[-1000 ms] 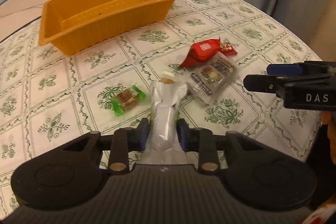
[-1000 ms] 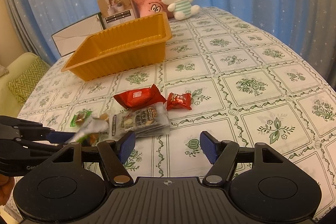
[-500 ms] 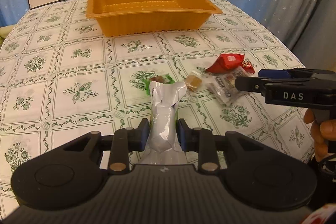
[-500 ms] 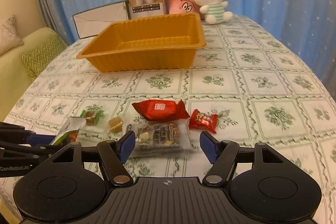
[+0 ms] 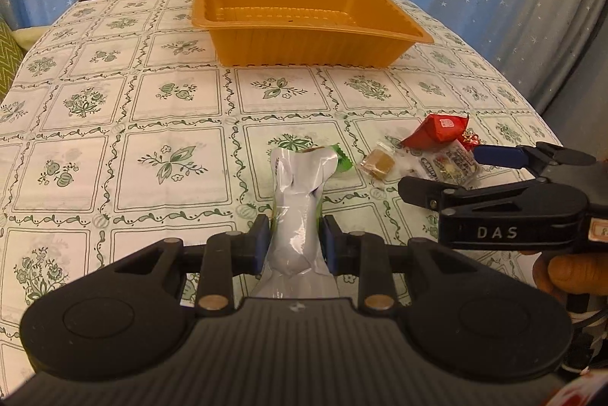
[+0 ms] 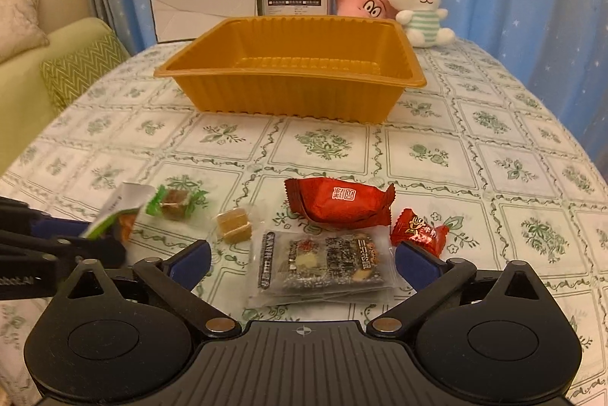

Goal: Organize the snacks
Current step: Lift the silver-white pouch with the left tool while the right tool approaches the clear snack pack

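Your left gripper [image 5: 294, 242] clamps a silver snack pouch [image 5: 298, 200] between its blue pads, lifted above the near part of the tablecloth [image 5: 114, 94]. Your right gripper [image 6: 302, 259] has its fingers spread wide, holding nothing, poised around the clear nut-bar packet [image 6: 323, 263]. Near it lie a red wrapped snack [image 6: 340, 202], a small red candy [image 6: 418, 231], a tan cube sweet [image 6: 233, 225] and a green-wrapped candy [image 6: 176, 202]. The orange tray [image 6: 292, 102] stands far across the table.
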A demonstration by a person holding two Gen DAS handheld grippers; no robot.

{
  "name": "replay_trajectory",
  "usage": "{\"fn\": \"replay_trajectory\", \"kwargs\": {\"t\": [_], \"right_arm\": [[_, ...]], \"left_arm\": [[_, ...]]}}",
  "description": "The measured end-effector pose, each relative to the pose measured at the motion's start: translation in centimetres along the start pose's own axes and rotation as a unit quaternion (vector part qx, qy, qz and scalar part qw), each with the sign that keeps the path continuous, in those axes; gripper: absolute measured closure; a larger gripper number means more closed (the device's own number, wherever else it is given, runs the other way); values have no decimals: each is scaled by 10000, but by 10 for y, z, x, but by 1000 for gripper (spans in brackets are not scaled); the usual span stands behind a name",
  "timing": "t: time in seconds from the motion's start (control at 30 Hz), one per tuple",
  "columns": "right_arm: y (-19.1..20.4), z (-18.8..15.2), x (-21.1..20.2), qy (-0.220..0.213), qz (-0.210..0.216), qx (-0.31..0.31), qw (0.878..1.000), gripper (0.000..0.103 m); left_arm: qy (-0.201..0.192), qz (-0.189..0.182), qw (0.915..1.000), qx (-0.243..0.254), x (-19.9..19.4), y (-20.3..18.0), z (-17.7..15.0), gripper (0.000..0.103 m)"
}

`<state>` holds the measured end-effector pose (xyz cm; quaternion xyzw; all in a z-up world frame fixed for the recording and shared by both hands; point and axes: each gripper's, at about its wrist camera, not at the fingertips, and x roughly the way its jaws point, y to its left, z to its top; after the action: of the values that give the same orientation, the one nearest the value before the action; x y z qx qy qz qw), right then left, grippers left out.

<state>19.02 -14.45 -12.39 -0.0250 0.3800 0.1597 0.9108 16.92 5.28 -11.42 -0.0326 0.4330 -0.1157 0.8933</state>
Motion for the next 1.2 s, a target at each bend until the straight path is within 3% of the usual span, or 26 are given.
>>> {"fn": "replay_trajectory", "kwargs": {"t": [0.13, 0.2, 0.37, 0.87, 1.2], "right_arm": [[-7, -3, 4, 65, -136, 243, 9996, 3], [-9, -3, 5, 122, -159, 290, 9994, 16], [-5, -4, 0, 70, -238, 138, 9996, 20], [2, 0, -42, -478, -262, 227, 9983, 20], [-4, 7, -51, -569, -267, 372, 9973, 20]], "left_arm": [[22, -32, 10000, -14, 3, 0, 0, 77], [30, -49, 10000, -17, 4, 0, 0, 77], [5, -45, 10000, 35, 4, -3, 2, 77], [-316, 23, 9994, 110, -11, -17, 13, 77], [-450, 64, 9989, 73, -14, -25, 24, 77]]}}
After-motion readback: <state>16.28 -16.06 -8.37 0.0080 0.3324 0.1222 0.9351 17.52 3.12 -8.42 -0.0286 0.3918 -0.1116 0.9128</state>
